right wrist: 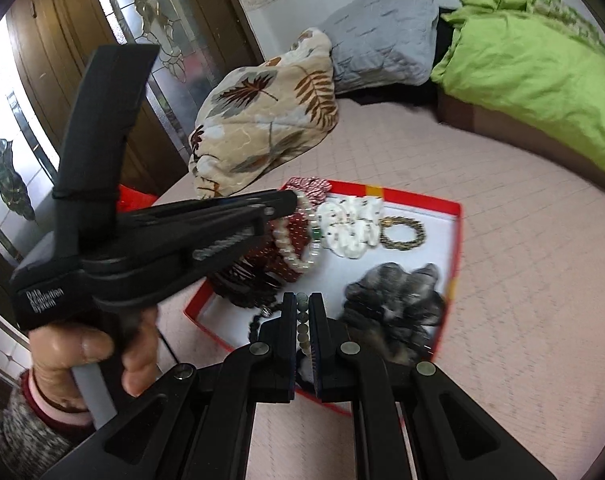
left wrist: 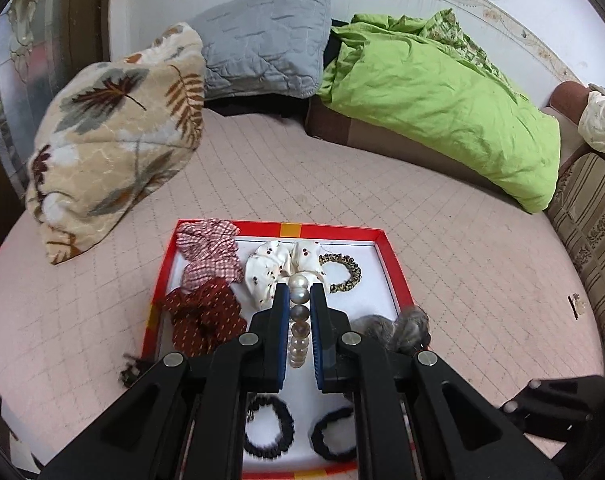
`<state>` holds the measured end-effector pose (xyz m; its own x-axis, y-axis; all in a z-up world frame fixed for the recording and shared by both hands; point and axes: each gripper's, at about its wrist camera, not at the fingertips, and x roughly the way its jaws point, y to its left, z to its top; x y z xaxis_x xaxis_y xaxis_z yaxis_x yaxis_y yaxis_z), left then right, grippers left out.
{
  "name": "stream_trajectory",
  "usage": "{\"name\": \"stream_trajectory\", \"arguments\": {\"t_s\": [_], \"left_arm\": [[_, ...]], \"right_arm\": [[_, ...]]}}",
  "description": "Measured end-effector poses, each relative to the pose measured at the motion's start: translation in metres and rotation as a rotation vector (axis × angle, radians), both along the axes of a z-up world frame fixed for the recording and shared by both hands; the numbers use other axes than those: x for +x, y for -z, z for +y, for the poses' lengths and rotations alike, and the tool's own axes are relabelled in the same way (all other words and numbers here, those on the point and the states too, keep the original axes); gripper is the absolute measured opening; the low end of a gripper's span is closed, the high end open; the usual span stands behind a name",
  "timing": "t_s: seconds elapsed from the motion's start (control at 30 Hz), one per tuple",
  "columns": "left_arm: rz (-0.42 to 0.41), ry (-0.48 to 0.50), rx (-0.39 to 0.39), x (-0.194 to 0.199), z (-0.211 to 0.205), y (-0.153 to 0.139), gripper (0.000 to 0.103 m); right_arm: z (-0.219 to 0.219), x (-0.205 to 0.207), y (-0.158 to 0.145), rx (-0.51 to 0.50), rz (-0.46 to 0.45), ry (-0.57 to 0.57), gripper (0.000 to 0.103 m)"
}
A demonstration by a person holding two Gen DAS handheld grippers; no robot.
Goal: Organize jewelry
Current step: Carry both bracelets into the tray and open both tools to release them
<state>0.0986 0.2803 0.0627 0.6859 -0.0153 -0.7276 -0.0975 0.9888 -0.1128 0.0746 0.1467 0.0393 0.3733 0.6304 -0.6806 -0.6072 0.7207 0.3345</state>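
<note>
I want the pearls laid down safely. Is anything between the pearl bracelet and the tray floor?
Nothing visible. Shut in the left tongs, the pearl bracelet hangs over the tray; bare floor shows between white scrunchie and black hair ties.

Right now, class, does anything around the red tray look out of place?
Yes. A small dark item lies on the bed cover just outside the tray's left edge, while the scrunchies and hair ties sit inside. It is too blurred to identify.
</note>
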Motion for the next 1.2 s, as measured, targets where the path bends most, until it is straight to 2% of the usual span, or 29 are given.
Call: {"name": "stream_trajectory", "arguments": {"t_s": [0.2, 0.5, 0.8, 1.2], "left_arm": [[0.031, 0.027, -0.024, 0.024, 0.007, 0.02, 0.009], [0.092, 0.023, -0.029, 0.036, 0.012, 0.055, 0.01], [0.137, -0.013, 0.005, 0.038, 0.015, 0.078, 0.01], [0.149, -0.037, 0.05, 0.04, 0.017, 0.091, 0.01]], "right_arm": [[0.027, 0.018, 0.022, 0.018, 0.058, -0.017, 0.007], [0.033, 0.034, 0.06, -0.05, 0.105, 0.005, 0.007], [0.031, 0.037, 0.073, -0.095, 0.1, 0.009, 0.007], [0.034, 0.033, 0.084, -0.137, 0.08, -0.002, 0.008]]}}
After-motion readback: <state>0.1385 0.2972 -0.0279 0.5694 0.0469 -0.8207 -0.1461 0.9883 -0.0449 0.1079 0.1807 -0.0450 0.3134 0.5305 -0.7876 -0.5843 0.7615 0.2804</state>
